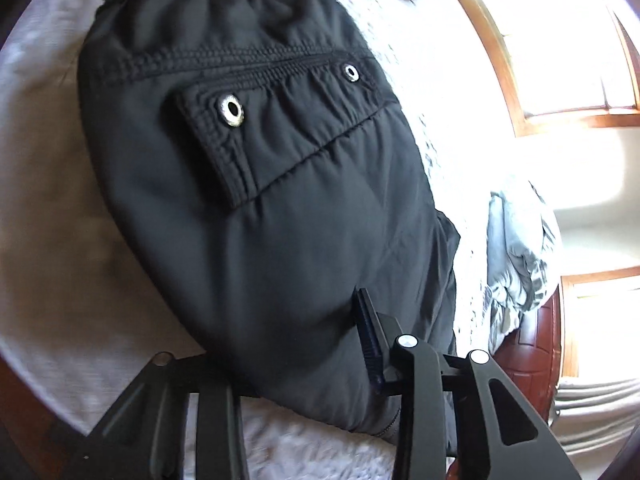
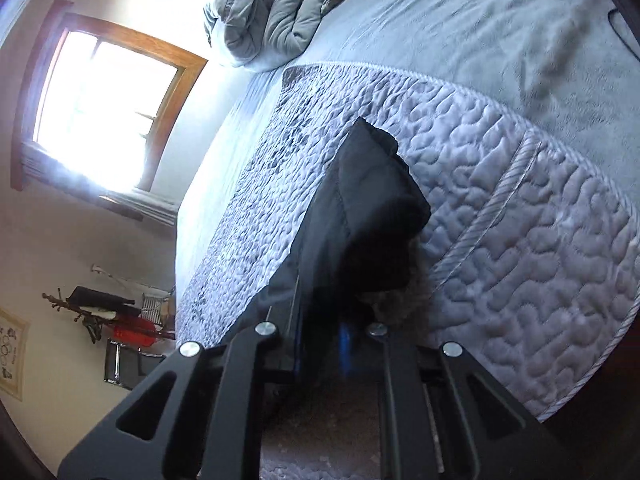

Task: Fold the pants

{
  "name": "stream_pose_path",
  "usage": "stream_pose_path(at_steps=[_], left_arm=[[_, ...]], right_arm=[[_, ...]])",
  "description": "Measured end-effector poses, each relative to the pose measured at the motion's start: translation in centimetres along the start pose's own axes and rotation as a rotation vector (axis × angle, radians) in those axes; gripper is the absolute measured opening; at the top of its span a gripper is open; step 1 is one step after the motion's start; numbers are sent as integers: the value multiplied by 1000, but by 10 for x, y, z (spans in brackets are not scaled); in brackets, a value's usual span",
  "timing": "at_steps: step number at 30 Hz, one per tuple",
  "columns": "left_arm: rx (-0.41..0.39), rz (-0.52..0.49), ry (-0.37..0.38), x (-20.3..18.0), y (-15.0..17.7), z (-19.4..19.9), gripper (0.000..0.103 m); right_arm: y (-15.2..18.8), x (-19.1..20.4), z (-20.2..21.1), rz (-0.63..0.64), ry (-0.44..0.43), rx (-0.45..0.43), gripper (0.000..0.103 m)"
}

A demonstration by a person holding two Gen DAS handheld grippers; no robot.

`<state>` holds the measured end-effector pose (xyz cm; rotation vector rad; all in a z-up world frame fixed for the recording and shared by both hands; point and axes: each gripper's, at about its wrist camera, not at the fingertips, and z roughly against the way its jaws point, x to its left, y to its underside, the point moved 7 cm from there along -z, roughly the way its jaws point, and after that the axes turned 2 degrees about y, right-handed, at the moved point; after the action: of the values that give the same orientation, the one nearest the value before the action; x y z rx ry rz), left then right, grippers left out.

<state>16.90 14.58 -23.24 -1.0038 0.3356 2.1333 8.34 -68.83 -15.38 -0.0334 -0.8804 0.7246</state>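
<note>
A big bed [image 2: 520,208] with a bumpy quilted white cover fills the room. A puffy grey blanket [image 2: 276,20] lies bunched at its far end. A bright window [image 2: 104,96] with a brown wood frame shines nearby. A small framed picture [image 2: 10,354] hangs on the wall.

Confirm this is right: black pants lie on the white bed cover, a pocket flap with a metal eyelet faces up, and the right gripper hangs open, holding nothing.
Not quite. The right wrist view shows the right gripper shut on black pants fabric. The rest stands: pants on the white bed cover, the pocket flap with its metal eyelet facing up.
</note>
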Motion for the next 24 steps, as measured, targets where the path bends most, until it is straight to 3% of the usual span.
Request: stream_pose_path(at_steps=[5,11,14,16,19,21,24], left_arm=[[17,-58,5,-19,-1,-28,36],[25,-69,10,-14,-2,-30,36],[22,-80,16,-15,0,-29,36],[16,-84,19,-15,0,-27,36],[11,-93,18,-9,-1,-22,36],[6,-95,16,-10,0,-22,36],[3,-98,12,-14,4,-27,36]], right_arm=[[-21,-46,-16,-64,88,4,12],[-6,-86,-38,-107,126,22,12],[-1,-93,-39,-128,100,12,19],[1,-96,-37,-149,100,11,32],[4,-102,-36,-181,86,3,35],[4,-107,-41,-206,81,14,33],[-6,-99,-48,-167,78,31,18]])
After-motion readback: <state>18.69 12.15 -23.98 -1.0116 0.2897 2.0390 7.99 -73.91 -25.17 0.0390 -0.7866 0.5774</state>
